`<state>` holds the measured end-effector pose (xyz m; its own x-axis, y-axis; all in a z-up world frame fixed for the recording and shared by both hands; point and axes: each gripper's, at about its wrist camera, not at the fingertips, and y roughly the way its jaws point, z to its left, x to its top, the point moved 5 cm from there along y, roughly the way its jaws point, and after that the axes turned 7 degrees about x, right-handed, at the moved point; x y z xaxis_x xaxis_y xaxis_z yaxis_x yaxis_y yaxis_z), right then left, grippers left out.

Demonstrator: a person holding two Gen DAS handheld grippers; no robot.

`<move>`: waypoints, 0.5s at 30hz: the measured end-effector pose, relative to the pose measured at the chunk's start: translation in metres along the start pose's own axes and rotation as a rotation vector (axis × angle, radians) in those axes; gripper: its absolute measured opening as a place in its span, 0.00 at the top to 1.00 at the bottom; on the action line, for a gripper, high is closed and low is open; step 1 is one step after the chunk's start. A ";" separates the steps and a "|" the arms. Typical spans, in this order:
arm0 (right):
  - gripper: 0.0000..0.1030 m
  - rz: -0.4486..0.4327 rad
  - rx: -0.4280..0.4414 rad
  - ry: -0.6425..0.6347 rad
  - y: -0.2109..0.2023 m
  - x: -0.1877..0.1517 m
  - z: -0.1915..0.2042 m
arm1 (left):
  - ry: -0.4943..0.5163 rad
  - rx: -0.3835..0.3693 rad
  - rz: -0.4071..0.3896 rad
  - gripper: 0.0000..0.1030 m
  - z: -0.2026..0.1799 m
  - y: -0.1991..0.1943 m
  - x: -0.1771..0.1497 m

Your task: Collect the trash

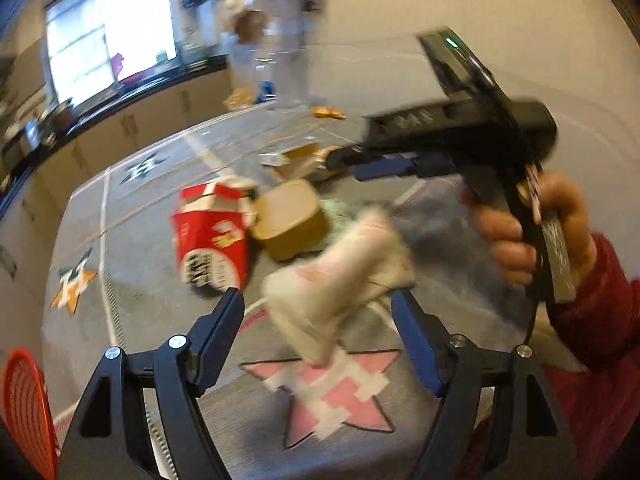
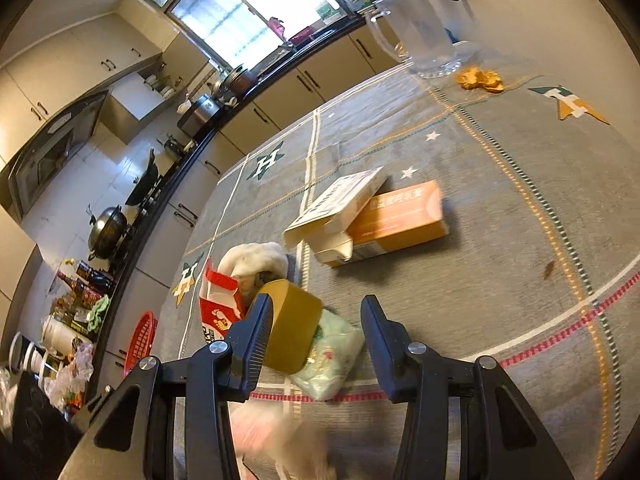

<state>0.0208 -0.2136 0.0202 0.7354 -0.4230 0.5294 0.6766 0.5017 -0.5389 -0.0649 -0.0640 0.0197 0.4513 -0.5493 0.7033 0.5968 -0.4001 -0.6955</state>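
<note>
In the left wrist view, my left gripper (image 1: pixel 318 304) stands open. A blurred white crumpled wrapper (image 1: pixel 336 280) hangs between and just above its fingertips; the left pad is apart from it. The same wrapper smears across the bottom of the right wrist view (image 2: pixel 280 432). My right gripper (image 2: pixel 316 312) is open over the grey tablecloth (image 2: pixel 500 280), held by a hand in a red sleeve (image 1: pixel 600 300). Beyond its fingers lie a tan box (image 2: pixel 296 320), a pale green packet (image 2: pixel 332 360) and a red-and-white carton (image 2: pixel 220 312), all resting on the cloth.
An orange box (image 2: pixel 400 216) and an opened white box (image 2: pixel 340 200) lie mid-table. A glass jug (image 2: pixel 424 28) and orange scraps (image 2: pixel 480 78) sit at the far end. A red basket (image 1: pixel 24 400) is at the near left edge. Kitchen counters run along the left.
</note>
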 end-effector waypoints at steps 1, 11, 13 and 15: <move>0.52 -0.004 0.000 0.004 -0.002 0.000 -0.001 | 0.030 0.011 0.001 0.27 -0.005 0.003 0.000; 0.52 -0.036 -0.001 0.040 -0.024 0.004 -0.021 | 0.202 0.089 0.077 0.27 -0.020 0.056 0.012; 0.52 -0.043 -0.002 0.045 -0.027 0.005 -0.025 | 0.210 0.103 0.097 0.27 -0.018 0.068 0.014; 0.52 -0.048 -0.005 0.052 -0.029 0.007 -0.028 | 0.204 0.095 0.098 0.27 -0.020 0.072 0.017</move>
<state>0.0067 -0.2521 0.0214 0.7033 -0.4852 0.5196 0.7109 0.4764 -0.5174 -0.0269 -0.1168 -0.0211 0.3727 -0.7223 0.5825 0.6213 -0.2720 -0.7348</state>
